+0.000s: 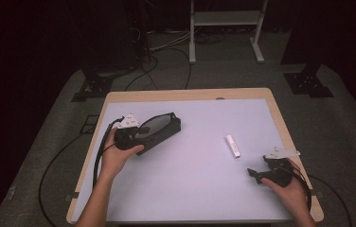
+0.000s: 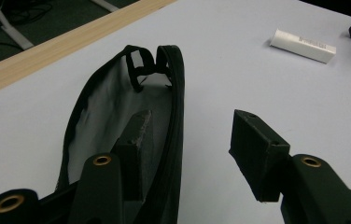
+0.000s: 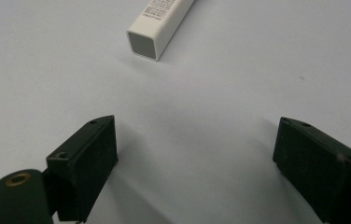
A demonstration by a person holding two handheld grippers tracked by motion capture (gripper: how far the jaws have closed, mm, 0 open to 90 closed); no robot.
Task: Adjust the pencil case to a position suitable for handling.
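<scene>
A white table (image 1: 190, 189) with a pale wooden edge stood on a grey floor, and a person's two forearms came in from the six o'clock side of the high view.

The left hand (image 1: 114, 158) held the left gripper (image 1: 140, 135) at about nine o'clock on the tabletop, pointed toward two o'clock. In the left gripper view its jaws were spread apart, and one jaw sat inside the open mouth of a black pouch (image 2: 127, 121) with a grey lining, while the other jaw stood outside it over bare table. The pouch's zipped rim ran between the two jaws; whether either jaw touched the fabric could not be told. The pouch (image 1: 159, 127) lay on the table and reached away from the gripper toward two o'clock.

A small white box (image 1: 233, 145), long and narrow with fine print on one side, lay at about three o'clock from the table's centre, well apart from the pouch.

The right hand (image 1: 289, 189) held the right gripper (image 1: 256, 174) near the table's four o'clock corner, aimed toward ten o'clock. In the right gripper view its jaws stood wide open and empty, with the square end of the box (image 3: 157, 25) near, at twelve o'clock of them.
</scene>
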